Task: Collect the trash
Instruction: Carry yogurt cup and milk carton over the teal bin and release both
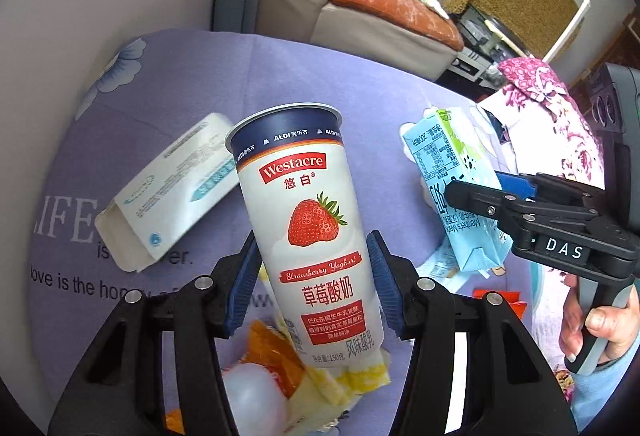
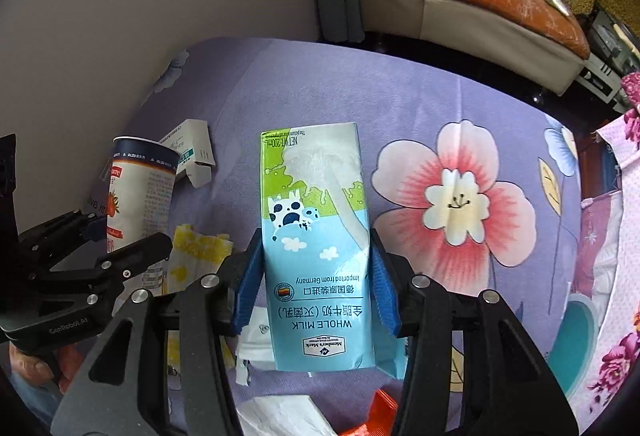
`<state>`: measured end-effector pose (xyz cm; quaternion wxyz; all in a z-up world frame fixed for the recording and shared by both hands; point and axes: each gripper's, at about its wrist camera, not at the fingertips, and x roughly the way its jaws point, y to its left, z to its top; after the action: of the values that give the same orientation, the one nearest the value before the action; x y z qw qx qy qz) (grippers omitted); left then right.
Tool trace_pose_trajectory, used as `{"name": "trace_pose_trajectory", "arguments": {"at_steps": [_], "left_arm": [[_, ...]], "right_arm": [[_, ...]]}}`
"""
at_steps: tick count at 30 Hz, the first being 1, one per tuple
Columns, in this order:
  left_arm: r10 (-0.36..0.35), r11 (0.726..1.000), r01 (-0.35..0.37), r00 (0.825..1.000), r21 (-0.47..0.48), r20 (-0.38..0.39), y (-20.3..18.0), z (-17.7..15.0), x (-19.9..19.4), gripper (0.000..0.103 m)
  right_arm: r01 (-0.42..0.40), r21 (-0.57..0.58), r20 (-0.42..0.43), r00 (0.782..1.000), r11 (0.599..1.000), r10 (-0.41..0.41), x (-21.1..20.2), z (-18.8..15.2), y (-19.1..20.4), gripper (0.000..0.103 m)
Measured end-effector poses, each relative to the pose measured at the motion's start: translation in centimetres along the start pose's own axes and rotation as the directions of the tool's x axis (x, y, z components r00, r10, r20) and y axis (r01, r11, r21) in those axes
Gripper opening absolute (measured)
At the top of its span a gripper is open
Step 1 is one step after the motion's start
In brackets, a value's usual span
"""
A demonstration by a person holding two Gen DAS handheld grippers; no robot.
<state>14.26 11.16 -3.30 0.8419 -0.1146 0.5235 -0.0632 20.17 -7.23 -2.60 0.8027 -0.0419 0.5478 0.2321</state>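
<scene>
1. Left wrist view: the left gripper (image 1: 314,276) clamps a strawberry yoghurt cup (image 1: 308,232) between its blue pads, one pad pressing on each side of the cup's lower half. The cup fills the middle of the frame, tilted, with its open rim toward the top.
2. Left of the cup, an empty white carton box (image 1: 168,192) lies on its side on the purple flowered cloth (image 1: 192,76), one end flap open.
3. At the bottom of this frame, under the cup, sit yellow and orange wrappers (image 1: 280,356) and a pale round thing that is too blurred to name.
4. At the right of the same frame, the right gripper (image 1: 480,192) holds a blue and green milk carton (image 1: 452,188), and a hand (image 1: 600,328) grips its handle at the lower right.
5. Right wrist view: the right gripper (image 2: 316,276) is closed on the milk carton (image 2: 316,248), pads against both its side edges; the carton stands in the centre of the frame, its print upside down.
6. At the left of this frame, the left gripper (image 2: 120,240) holds the yoghurt cup (image 2: 136,196), with the white box (image 2: 192,152) behind it.
7. Torn white paper (image 2: 256,340) and an orange scrap (image 2: 376,412) lie along the bottom edge, and a yellow wrapper (image 2: 196,256) lies just left of the carton.
</scene>
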Motion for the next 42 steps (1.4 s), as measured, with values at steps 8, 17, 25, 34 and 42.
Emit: {"name": "trace_pose_trajectory", "arguments": {"at_steps": [8,17,25,34,42], "left_arm": [[-0.048,0.989,0.050,0.999,0.141,-0.021,-8.9,-1.1,0.7,0.054],[-0.101,0.953,0.119,0.992,0.279,-0.078,-19.7,-3.7,2.9,0.054],[-0.098,0.919,0.136,0.988,0.370,-0.121,-26.7,-5.3,5.1,0.054],[-0.089,0.878,0.159,0.981,0.452,-0.172,-32.4,-6.6,7.5,0.054],[-0.088,0.849,0.184,0.973,0.495,-0.212,-35.9,-7.4,10.3,0.055]], "right_arm": [[0.049,0.101,0.052,0.997,0.994,-0.055,-5.6,-5.7,-6.4,0.047],[0.096,0.245,0.099,0.987,0.965,-0.123,-10.4,-12.9,-14.4,0.047],[0.112,0.352,0.118,0.979,0.929,-0.163,-12.7,-18.4,-20.2,0.047],[0.111,0.447,0.123,0.975,0.887,-0.184,-13.7,-22.2,-24.8,0.047],[0.124,0.502,0.112,0.972,0.856,-0.207,-14.1,-23.7,-27.8,0.047]]}}
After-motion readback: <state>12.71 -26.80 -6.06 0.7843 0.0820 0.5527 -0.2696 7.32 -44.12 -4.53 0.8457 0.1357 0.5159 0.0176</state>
